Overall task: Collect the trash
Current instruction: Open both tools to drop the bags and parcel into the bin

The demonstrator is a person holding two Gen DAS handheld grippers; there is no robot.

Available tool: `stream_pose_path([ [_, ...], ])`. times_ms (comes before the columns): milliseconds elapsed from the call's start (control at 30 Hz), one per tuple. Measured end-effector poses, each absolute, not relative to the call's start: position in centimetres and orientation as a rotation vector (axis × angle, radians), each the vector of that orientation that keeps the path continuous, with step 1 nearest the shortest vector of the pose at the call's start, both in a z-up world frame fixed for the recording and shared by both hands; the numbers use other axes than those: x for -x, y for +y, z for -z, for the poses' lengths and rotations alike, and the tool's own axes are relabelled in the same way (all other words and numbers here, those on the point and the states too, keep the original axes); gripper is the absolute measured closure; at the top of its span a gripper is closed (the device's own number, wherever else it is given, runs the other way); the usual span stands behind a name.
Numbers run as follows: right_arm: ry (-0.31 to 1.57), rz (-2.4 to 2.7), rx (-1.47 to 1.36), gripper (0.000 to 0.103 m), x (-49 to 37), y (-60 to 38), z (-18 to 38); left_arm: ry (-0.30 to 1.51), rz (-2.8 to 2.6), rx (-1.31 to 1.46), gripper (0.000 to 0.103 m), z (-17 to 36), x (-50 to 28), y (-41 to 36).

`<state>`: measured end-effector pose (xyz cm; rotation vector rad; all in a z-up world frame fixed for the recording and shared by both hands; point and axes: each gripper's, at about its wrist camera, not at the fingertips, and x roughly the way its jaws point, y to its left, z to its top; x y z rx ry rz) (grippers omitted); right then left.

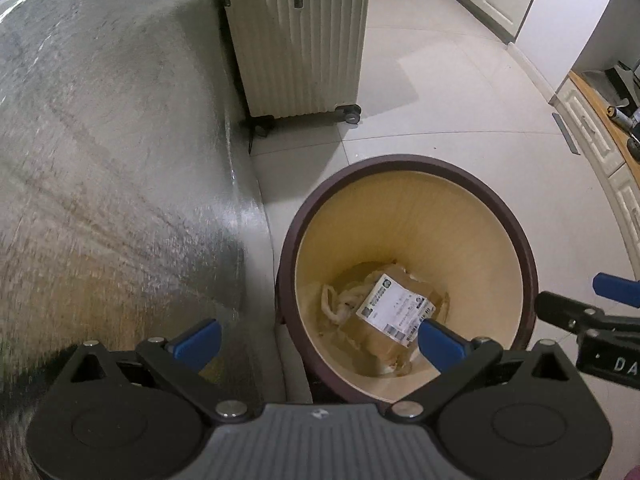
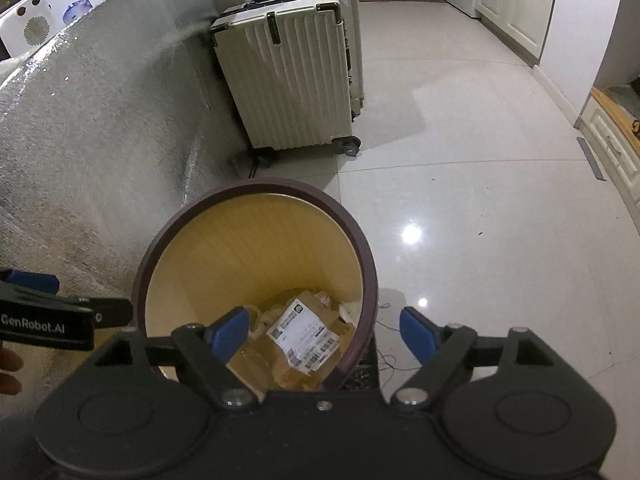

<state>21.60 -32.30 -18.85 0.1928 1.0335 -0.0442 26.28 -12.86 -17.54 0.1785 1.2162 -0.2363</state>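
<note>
A round trash bin with a dark maroon rim (image 1: 400,162) (image 2: 256,191) and a yellow inside stands on the tiled floor. At its bottom lies a brown parcel bag with a white shipping label (image 1: 396,308) (image 2: 304,332), beside crumpled pale paper (image 1: 340,300). My left gripper (image 1: 320,336) hangs open over the bin's near left rim, nothing between its blue pads. My right gripper (image 2: 324,332) is open too, straddling the bin's near right rim and holding nothing. One blue finger of the right gripper (image 1: 616,290) shows at the left wrist view's right edge.
A cream ribbed suitcase (image 1: 300,40) (image 2: 288,80) stands behind the bin. Silver-foil-covered furniture (image 1: 100,160) (image 2: 80,120) fills the left side, close to the bin. White cabinets (image 1: 592,136) line the right. A thin thread (image 2: 390,360) lies on the floor by the bin.
</note>
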Motion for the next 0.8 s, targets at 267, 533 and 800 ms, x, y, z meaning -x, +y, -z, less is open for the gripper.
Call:
stream_pose_path([
  [267, 1.017, 0.058, -0.180, 0.008, -20.2, -32.2, 17.4, 1.209, 0.260, -0.153, 0.000, 16.9, -23.7, -12.1],
  [533, 1.005, 0.094, -0.174, 0.000, -18.1, -32.6, 16.6, 1.184, 0.267, -0.135, 0.000, 16.2, -21.7, -11.8],
  [800, 0.997, 0.154, -0.147, 0.000, -15.7, -33.0, 15.6, 1.114, 0.283, -0.124, 0.000, 14.5, -19.5, -11.2],
])
